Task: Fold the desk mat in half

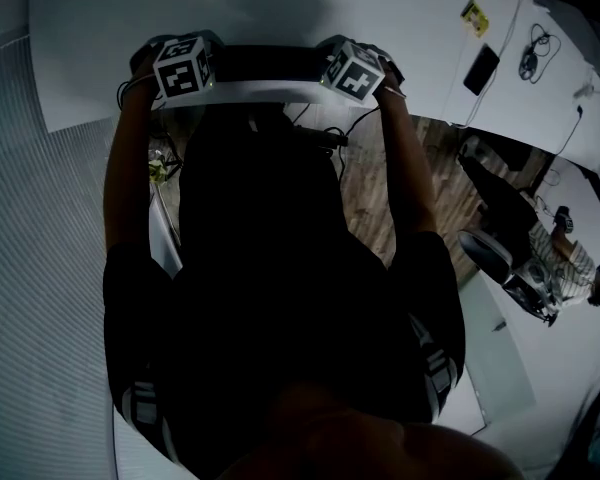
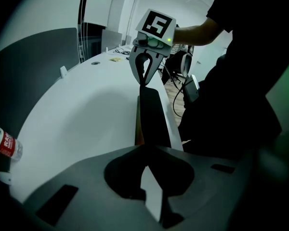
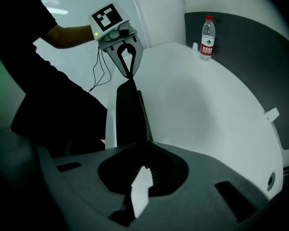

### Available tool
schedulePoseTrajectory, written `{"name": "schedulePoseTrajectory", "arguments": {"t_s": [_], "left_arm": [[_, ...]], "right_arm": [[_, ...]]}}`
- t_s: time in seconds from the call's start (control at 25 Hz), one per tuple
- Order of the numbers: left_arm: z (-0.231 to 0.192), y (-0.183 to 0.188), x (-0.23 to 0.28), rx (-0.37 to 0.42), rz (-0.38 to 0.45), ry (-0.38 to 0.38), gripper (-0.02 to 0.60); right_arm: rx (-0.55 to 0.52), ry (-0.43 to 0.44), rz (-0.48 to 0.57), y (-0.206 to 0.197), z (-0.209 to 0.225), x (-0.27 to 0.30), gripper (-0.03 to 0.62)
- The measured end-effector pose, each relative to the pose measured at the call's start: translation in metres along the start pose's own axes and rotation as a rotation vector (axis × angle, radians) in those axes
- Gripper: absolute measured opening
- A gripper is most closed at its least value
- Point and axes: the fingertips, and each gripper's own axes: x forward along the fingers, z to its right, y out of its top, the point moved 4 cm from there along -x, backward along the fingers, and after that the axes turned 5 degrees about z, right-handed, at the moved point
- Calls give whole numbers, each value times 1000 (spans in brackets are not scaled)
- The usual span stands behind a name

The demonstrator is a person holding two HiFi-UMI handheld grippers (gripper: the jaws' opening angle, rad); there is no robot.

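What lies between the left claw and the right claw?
The desk mat, stretched edge-on from left claw to right claw; both gripper views show it.

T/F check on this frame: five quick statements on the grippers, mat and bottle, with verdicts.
1. The left gripper and the right gripper are both shut on the desk mat. True.
2. The desk mat is white. False: the mat is dark, and it is the table that is white.
3. A bottle stands upright on the table. True.
4. The bottle sits between the two grippers. False: it stands off by the dark partition, apart from the mat.
5. The mat runs from one gripper to the other. True.
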Motion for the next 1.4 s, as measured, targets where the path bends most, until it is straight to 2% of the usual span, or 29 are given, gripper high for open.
{"name": "schedulePoseTrajectory", "arguments": {"t_s": [0.52, 1.0, 1.4], "left_arm": [[-42, -12, 21, -54, 30, -35, 12], [-70, -21, 34, -87, 31, -47, 12], [-77, -27, 39, -38, 17, 42, 28]], "right_arm": [[88, -2, -2, -5, 36, 24, 9], [106, -10, -15, -7, 64, 37, 9], [109, -16, -22, -3, 68, 40, 9]]}}
